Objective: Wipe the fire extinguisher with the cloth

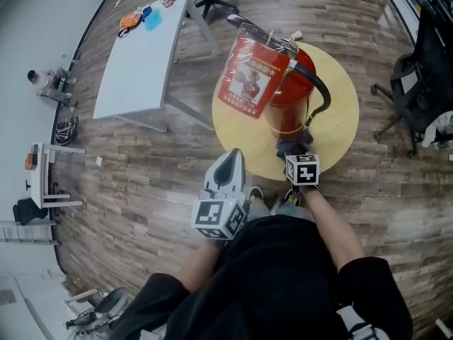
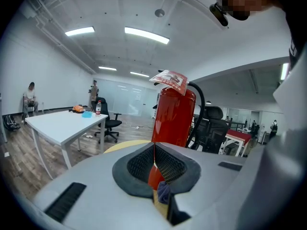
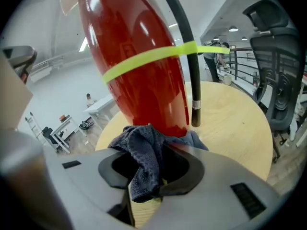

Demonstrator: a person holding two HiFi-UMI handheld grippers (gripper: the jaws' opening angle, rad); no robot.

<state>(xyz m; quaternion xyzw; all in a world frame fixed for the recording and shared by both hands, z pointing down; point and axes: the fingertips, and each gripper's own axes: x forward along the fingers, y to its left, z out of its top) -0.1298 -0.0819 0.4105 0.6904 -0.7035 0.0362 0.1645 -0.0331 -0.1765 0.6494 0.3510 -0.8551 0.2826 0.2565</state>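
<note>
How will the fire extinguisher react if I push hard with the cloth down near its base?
Probably heavy: the fire extinguisher is a tall upright cylinder, so a low push should hardly tip it. It might slide, since the round table looks smooth. Its glossy shell may let the cloth skid.

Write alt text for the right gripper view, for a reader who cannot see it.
The right tongs are shut on a dark grey-blue cloth at the foot of a red fire extinguisher standing on a round wooden table. A yellow-green band circles the cylinder; its black hose hangs alongside.
</note>
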